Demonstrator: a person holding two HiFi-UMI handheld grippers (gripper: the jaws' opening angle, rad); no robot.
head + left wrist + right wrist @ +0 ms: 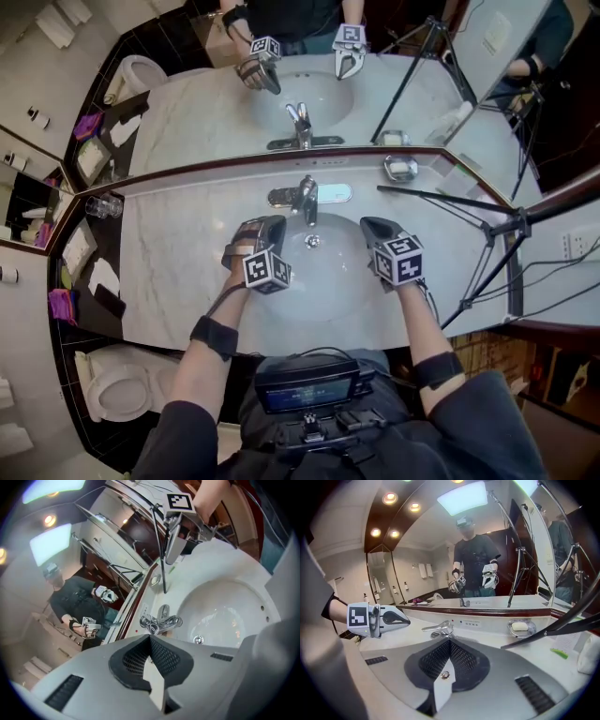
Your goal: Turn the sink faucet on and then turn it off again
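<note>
We've got a white marble bench (178,272) under a wide wall mirror (206,108) with dark wood trim. Toilet (120,389) on dark floor at left, tripod (502,230) at right. Recessed ceiling spots (389,498) lit.

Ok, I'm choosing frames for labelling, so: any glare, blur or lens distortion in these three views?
Head view: sharp, evenly lit, though the mirror doubles the faucet. Left gripper view: heavy fisheye, dark corners, bright glints in the basin. Right gripper view: fisheye curves the counter, and the ceiling panel is blown out.
</note>
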